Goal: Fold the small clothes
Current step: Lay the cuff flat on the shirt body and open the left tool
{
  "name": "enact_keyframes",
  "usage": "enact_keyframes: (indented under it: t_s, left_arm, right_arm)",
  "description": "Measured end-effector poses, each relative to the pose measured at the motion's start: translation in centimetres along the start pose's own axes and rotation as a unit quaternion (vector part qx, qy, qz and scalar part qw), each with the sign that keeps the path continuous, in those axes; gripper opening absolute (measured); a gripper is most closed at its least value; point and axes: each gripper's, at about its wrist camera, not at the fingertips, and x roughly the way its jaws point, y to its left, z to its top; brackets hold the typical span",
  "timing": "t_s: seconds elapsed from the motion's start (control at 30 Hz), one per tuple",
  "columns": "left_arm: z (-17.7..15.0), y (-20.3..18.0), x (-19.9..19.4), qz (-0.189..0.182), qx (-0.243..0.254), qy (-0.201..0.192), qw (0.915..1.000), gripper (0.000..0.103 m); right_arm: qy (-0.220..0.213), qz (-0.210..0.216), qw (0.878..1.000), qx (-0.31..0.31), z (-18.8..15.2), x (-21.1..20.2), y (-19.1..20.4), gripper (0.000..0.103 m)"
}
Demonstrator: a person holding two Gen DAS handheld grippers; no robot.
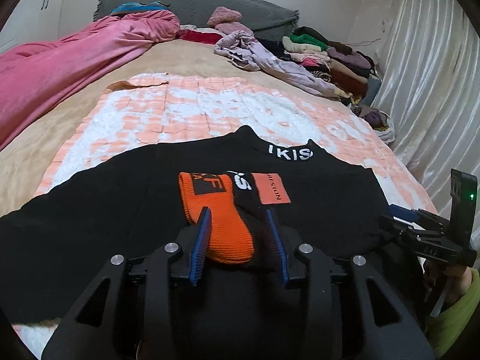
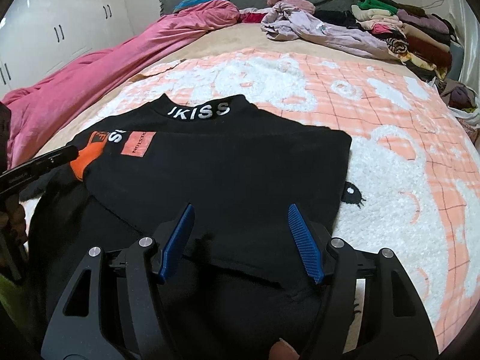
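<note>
Looking at the black sweatshirt [image 2: 216,162], we are seeing it lying flat on the peach blanket [image 2: 390,138]. The left gripper [image 1: 238,222] is standing wide around its orange cuff [image 1: 220,225]; the right gripper [image 2: 241,228] is hovering wide over the hem. We are judging it soft, light, best pinched at edges.

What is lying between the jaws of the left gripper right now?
In the left wrist view, the orange cuff of the black sweater lies between the open jaws of the left gripper.

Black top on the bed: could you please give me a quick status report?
Left tongs open around orange cuff. Right tongs open, over black top. Top partly folded, nothing in the way.
</note>
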Motion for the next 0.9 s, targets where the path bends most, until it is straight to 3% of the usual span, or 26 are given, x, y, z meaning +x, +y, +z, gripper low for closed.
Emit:
enact_keyframes:
  t_s: [0.07, 0.13, 0.23, 0.37, 0.5, 0.6, 0.73, 0.9]
  left_arm:
    - [-0.1, 0.1, 0.1, 0.018, 0.008, -0.001, 0.9998, 0.05]
    - [-0.2, 0.3, 0.8, 0.042, 0.018, 0.011, 0.9989, 0.05]
    - [-0.6, 1.4, 2.2, 0.032, -0.006, 0.042, 0.9986, 0.049]
    - [-0.1, 1.2, 0.8, 0.022, -0.008, 0.013, 0.9996, 0.049]
    - [0.3, 0.4, -1.1, 0.025, 0.001, -0.021, 0.9995, 0.049]
    - [0.5, -0.6, -1.7, 0.003, 0.011, -0.025, 0.9996, 0.05]
    - [-0.2, -2.2, -0.7, -0.041, 0.027, 0.009, 0.9988, 0.05]
    - [-1.6, -0.8, 2.6, -0.014, 0.018, 0.071, 0.9972, 0.051]
  right_arm:
    - [0.002, 0.0, 1.0, -0.002, 0.0, 0.1, 0.2, 0.058]
    - [0.006, 0.0, 1.0, -0.004, -0.1, 0.3, 0.3, 0.058]
    - [0.024, -0.008, 1.0, -0.001, -0.4, 1.1, 0.1, 0.058]
    - [0.043, -0.015, 0.999, 0.003, -0.8, 1.9, -0.2, 0.058]
    - [0.035, -0.011, 0.999, 0.004, -0.7, 1.4, -0.1, 0.06]
    - [0.023, -0.004, 1.0, 0.005, -0.6, 0.7, 0.1, 0.064]
    - [0.015, 0.001, 1.0, 0.001, -0.4, 0.3, 0.5, 0.065]
    - [0.023, 0.005, 1.0, -0.003, -0.6, 0.7, 0.8, 0.066]
